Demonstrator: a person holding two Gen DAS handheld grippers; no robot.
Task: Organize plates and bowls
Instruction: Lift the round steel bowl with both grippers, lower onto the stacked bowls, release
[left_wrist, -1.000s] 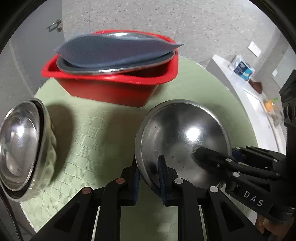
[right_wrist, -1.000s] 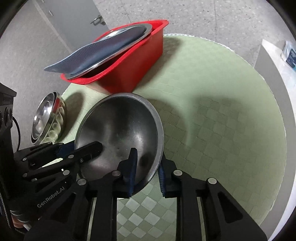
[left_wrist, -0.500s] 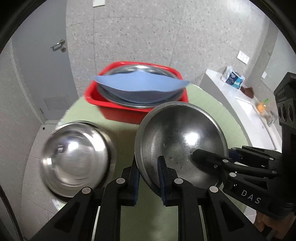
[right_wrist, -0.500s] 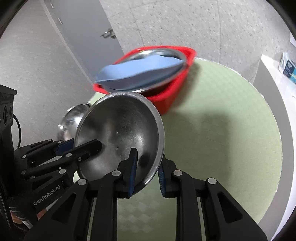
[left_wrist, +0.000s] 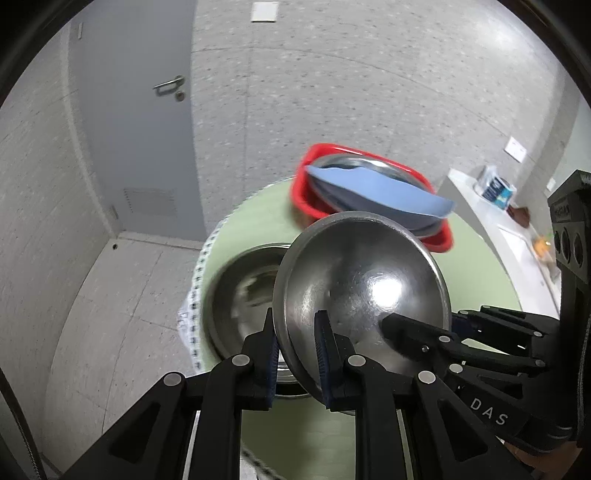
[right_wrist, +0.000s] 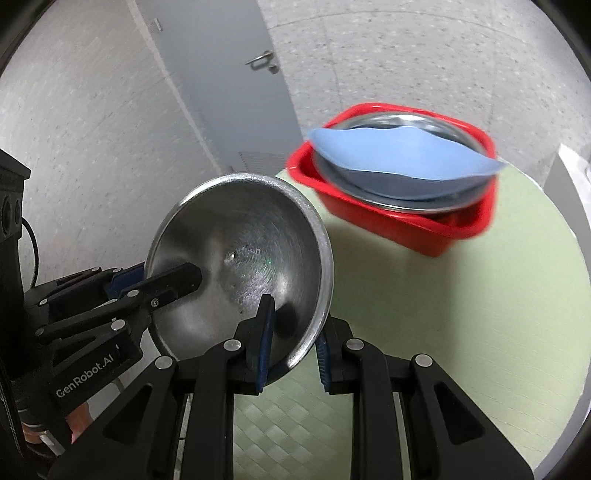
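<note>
A: Gripping a steel bowl (left_wrist: 362, 291) by its rim, the left gripper (left_wrist: 297, 350) has its blue-padded fingers (left_wrist: 322, 354) closed narrowly, one inside the bowl and one outside.

B: And the right gripper (right_wrist: 291, 339)?

A: It clamps the opposite side of the same rim, one finger pad (right_wrist: 265, 332) against the inner wall and the other behind it. Each gripper shows in the other's view, reaching into the bowl (right_wrist: 240, 266) from the side.

B: Where is the bowl?

A: It is held tilted in the air above the green-covered round bench (right_wrist: 461, 314), near its left edge.

B: What lies beneath?

A: In the left view, a second steel bowl (left_wrist: 240, 295) sits upright on the bench at that left edge, partly hidden by the held one.

B: And farther out?

A: A red tub (right_wrist: 402, 225) stands toward the far edge, holding a steel plate (right_wrist: 406, 122) with a blue plate (right_wrist: 399, 155) tilted across it. Beyond are a grey door (left_wrist: 136, 140) and speckled wall.
</note>
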